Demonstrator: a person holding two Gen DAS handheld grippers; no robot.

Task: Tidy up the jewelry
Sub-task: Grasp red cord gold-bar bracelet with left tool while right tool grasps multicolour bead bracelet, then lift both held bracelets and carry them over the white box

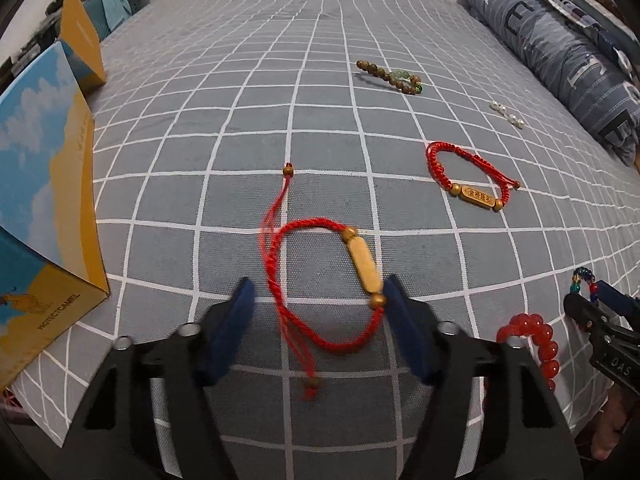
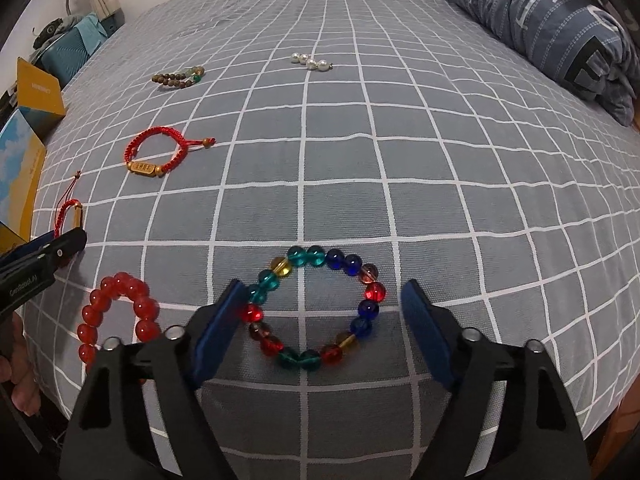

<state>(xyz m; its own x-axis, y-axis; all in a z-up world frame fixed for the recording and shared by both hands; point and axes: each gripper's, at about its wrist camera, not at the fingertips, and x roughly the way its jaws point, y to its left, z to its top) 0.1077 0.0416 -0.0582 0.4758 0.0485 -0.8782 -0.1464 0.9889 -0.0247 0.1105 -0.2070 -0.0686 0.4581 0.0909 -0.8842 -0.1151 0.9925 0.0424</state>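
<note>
Both sets of jaws are spread wide and grip nothing. In the left wrist view, the left gripper [image 1: 318, 312] hovers low over the bed [image 1: 240, 128], whose cover is grey with a white grid. A red cord bracelet [image 1: 320, 284] with a pale gold bar lies flat between the spread jaws at lower centre; its bar end sits just beside the right-hand finger, and whether they touch cannot be told. Its loose cords run up to a small bead at mid-frame and down to another between the fingers.

At the left edge of this view stands a blue and yellow box [image 1: 44, 216]. Upper centre holds a brown bead bracelet [image 1: 390, 76]. To its right lie pearl earrings [image 1: 507, 114]. Below them is a second red cord bracelet [image 1: 470, 178] with an engraved gold bar. At lower right lies a red bead bracelet [image 1: 534, 340], next to the tip of the right gripper [image 1: 596, 312]. A folded blue quilt [image 1: 560, 56] fills the upper right.

In the right wrist view, the right gripper [image 2: 322, 312] hovers over a multicoloured bead bracelet [image 2: 316, 308], which lies flat at lower centre between the open jaws. The left-hand finger is right up against its beads; the right-hand finger stands apart.
</note>
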